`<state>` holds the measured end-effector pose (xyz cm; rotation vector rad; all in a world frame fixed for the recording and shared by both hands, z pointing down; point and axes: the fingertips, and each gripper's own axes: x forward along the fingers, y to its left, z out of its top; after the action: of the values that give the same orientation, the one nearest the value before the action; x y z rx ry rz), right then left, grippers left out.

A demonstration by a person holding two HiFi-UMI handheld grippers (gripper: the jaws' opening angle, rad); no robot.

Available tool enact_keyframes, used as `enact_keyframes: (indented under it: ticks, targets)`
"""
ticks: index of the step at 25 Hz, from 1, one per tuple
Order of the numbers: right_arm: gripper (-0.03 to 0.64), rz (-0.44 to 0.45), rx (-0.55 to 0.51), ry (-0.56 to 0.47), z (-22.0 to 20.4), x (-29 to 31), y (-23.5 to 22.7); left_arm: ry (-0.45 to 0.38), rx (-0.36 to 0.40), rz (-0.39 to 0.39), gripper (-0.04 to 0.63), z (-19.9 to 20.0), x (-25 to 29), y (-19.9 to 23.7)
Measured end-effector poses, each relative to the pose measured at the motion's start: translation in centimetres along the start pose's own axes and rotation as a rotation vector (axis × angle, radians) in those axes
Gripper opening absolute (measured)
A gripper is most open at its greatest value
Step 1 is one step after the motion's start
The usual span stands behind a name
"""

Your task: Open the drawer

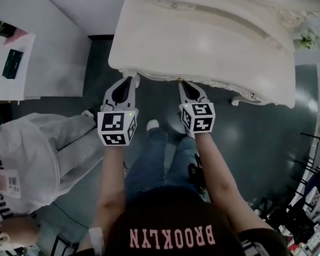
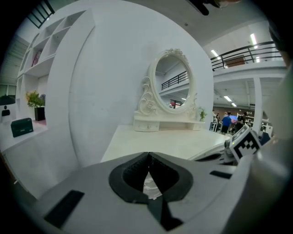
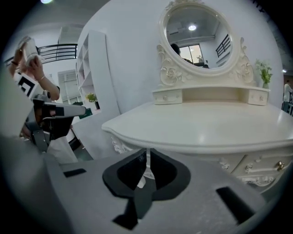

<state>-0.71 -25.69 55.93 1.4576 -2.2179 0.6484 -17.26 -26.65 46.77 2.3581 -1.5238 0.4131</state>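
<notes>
Our left gripper has its jaws pressed together, the dark pads meeting along one line with nothing caught in them. Our right gripper is the same: jaws closed to a thin slit and empty. Both point forward and somewhat down at the front edge of the cream dressing table. In the head view, the left tips sit at the table's left front corner and the right tips sit further right along the carved edge. We cannot tell whether either one touches the wood. The two grippers are side by side and apart, and each one's marker cube shows at the edge of the other's view. The drawer sits in the carved front below the tabletop, to the right of and below the right jaws, and it is closed. Its brass handle is well off to the right of those jaws. From the head view the overhanging tabletop hides the drawer front, and only the scalloped rim shows. At the back of the table stands an oval mirror in an ornate frame, resting on a low shelf with two small drawers, and a little plant stands beside it. To our left is a curved white wall panel. Past it, a white counter holds a dark green box and a potted plant. A second person in white clothes stands close on our left, on the dark floor.
</notes>
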Motion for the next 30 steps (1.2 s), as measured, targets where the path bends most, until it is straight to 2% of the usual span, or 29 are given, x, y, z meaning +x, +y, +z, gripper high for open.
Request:
enact_keyframes:
  ticks: [1, 4, 9, 18, 22, 30]
  targets:
    - [0.002, -0.009, 0.008, 0.016, -0.6, 0.6, -0.3, 0.007, -0.003, -0.002, -0.002, -0.4, 0.3, 0.2]
    - [0.084, -0.043, 0.029, 0.069, -2.5, 2.1, -1.1, 0.027, -0.013, -0.003, -0.002, -1.4, 0.9, 0.7]
    - [0.130, -0.100, 0.072, 0.144, -5.0, 4.4, -2.9, 0.065, -0.014, -0.007, -0.002, -2.9, 2.1, 1.4]
    - [0.144, -0.159, 0.124, 0.231, -7.0, 7.7, -4.2, 0.105, -0.016, 0.003, -0.002, -4.2, 2.9, 3.6]
    - [0.129, -0.178, 0.134, 0.263, -7.2, 8.5, -4.5, 0.119, -0.021, 0.006, -0.002, -4.5, 2.9, 4.0]
    - [0.123, -0.185, 0.131, 0.266, -7.2, 8.3, -4.5, 0.120, -0.032, 0.011, -0.002, -4.6, 2.7, 3.8]
